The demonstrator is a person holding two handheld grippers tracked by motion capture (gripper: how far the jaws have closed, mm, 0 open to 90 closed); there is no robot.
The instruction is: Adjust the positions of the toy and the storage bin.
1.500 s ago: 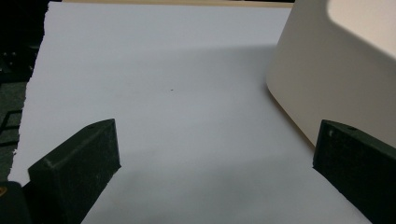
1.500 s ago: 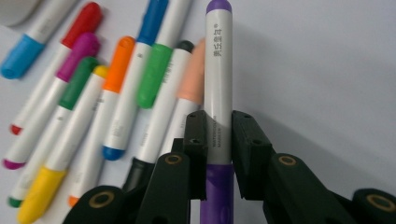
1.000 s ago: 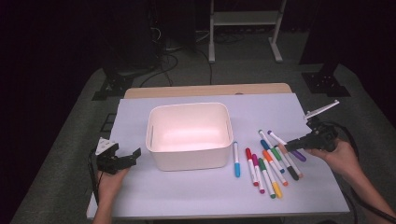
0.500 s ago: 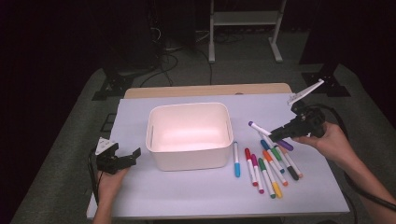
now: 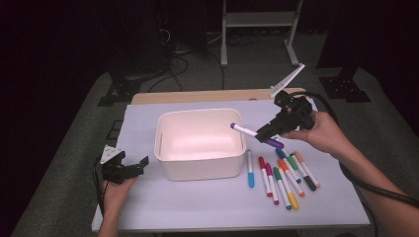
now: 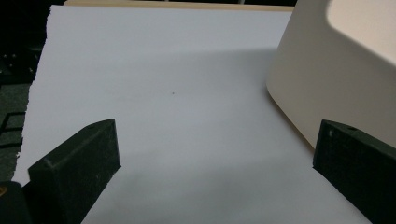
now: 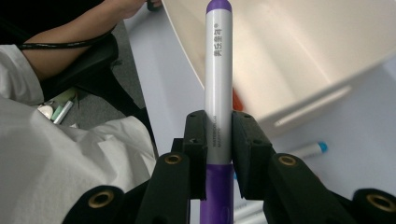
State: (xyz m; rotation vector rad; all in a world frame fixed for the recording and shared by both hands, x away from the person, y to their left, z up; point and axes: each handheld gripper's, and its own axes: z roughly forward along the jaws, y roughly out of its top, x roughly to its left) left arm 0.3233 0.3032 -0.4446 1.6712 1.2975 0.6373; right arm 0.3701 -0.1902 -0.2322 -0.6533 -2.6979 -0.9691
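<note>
A white marker with purple ends (image 5: pixel 253 135) is held in the air over the right rim of the cream-white bin (image 5: pixel 200 143), its far tip over the bin. My right gripper (image 5: pixel 267 131) is shut on that purple marker (image 7: pixel 218 84), both pads pressing its barrel in the right gripper view (image 7: pixel 218 154). Several coloured markers (image 5: pixel 281 175) lie on the pale mat to the right of the bin. My left gripper (image 5: pixel 140 165) rests at the mat's left, open with nothing between its jaws (image 6: pixel 212 154); the bin's wall (image 6: pixel 327 79) stands just to its right.
The pale mat (image 5: pixel 188 207) covers a wooden table (image 5: pixel 197 96). A cable (image 5: pixel 375 190) trails from the right gripper along the person's forearm. Dark floor, stand legs and cables lie beyond the table's far edge.
My right gripper has lifted the purple marker from the row of markers and carried it up and left to the bin's right rim. The left gripper has stayed still.
</note>
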